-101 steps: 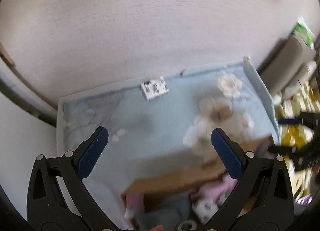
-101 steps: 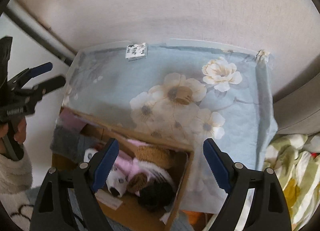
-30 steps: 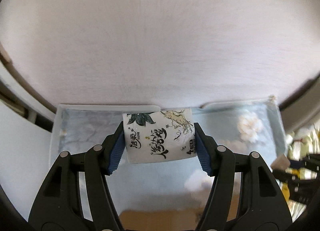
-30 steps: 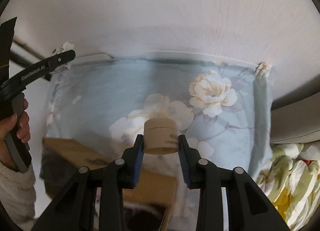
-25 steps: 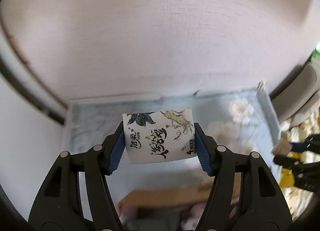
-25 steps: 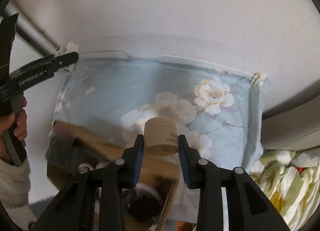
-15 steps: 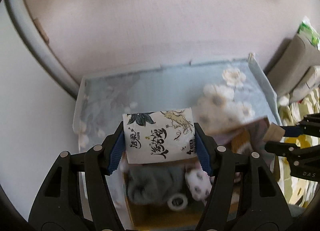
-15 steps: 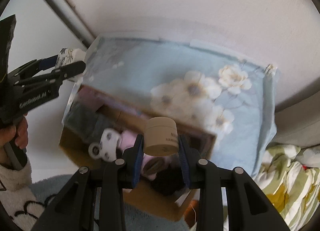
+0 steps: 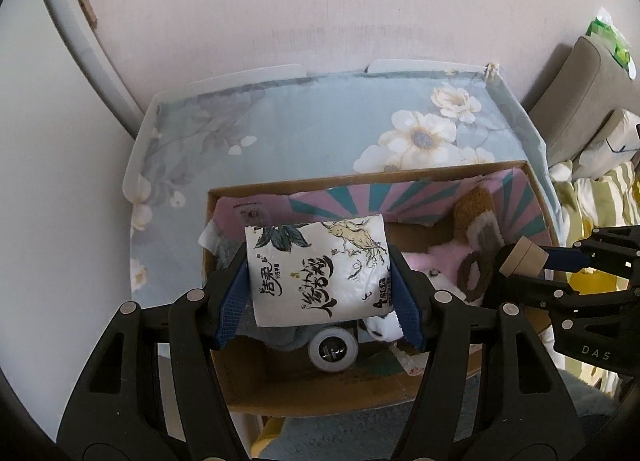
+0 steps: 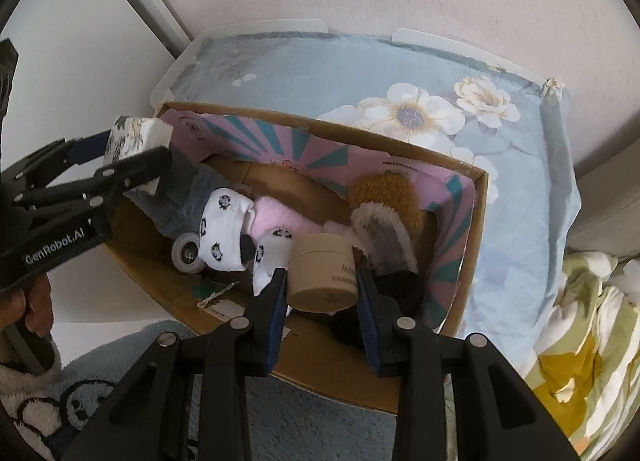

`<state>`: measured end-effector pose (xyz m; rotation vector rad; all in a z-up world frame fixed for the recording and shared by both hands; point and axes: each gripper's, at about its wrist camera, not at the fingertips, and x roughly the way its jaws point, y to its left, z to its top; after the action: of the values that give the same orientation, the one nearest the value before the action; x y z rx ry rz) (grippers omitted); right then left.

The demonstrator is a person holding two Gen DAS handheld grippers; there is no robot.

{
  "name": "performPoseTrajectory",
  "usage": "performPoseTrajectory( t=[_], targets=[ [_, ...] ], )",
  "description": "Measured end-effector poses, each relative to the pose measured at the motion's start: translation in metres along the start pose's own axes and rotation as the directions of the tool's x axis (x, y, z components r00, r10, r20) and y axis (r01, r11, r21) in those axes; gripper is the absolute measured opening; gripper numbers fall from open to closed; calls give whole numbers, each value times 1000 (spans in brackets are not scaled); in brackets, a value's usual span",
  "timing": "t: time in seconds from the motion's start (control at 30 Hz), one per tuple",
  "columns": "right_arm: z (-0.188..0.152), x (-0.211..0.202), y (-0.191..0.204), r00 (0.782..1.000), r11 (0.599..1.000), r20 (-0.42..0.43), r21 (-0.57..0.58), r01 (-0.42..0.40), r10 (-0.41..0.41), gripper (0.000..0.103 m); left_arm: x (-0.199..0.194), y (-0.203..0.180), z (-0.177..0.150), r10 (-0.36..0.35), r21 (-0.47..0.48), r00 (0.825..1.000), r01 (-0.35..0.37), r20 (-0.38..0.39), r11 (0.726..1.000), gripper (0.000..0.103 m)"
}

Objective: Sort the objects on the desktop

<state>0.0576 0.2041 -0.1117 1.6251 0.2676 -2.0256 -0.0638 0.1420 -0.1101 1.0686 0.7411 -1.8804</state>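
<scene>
A floral blue cloth [image 9: 320, 121] covers the counter by a pale wall. The left gripper [image 9: 320, 293] clamps a tissue pack [image 9: 318, 265]; the right gripper [image 10: 322, 297] clamps a tan jar [image 10: 324, 273], both above a cardboard box [image 10: 460, 261] of soft toys [image 10: 224, 229]

We're in a home, and by the look of it a bedroom. Across the middle of the frame a small desk [image 9: 256, 73] wears a pale blue floral cloth [image 9: 320, 125], pushed up against a plain pinkish wall [image 9: 320, 1]. At the right edge there's rumpled yellow-green striped bedding [image 10: 576, 349] and a beige cushion [image 9: 576, 93]. Lower centre, a cardboard box [image 10: 476, 221] brims with soft household bits: a pink plush toy [image 10: 288, 221], panda-print socks [image 10: 224, 229], a brown fuzzy slipper [image 10: 384, 197]. A shaggy blue-grey rug [image 10: 312, 421] covers the floor at the bottom.
</scene>
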Motion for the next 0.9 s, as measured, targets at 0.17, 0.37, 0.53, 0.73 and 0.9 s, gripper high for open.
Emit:
performPoseTrajectory(
  t=[0.17,0.37,0.53,0.73,0.9],
  targets=[
    [-1,2,0,1000,1000,3,1,-3,3,31,1,0,0,6,-2,1000,-6,-1,1000,62],
    [0,10,-1,999,999,-8,23,42,-42,79,8,5,-2,1,-61,999,-3,-36,998,103],
    [1,4,-11,999,995,32,97,31,-34,102,10,4,-3,42,-50,999,-44,-31,998,103],
    [3,8,-15,999,992,20,119,47,-50,102,12,6,0,32,-51,999,-34,-29,998,103],
    [6,5,-18,998,989,31,137,51,-55,102,11,7,8,31,-46,999,-32,-22,998,103]
  ],
)
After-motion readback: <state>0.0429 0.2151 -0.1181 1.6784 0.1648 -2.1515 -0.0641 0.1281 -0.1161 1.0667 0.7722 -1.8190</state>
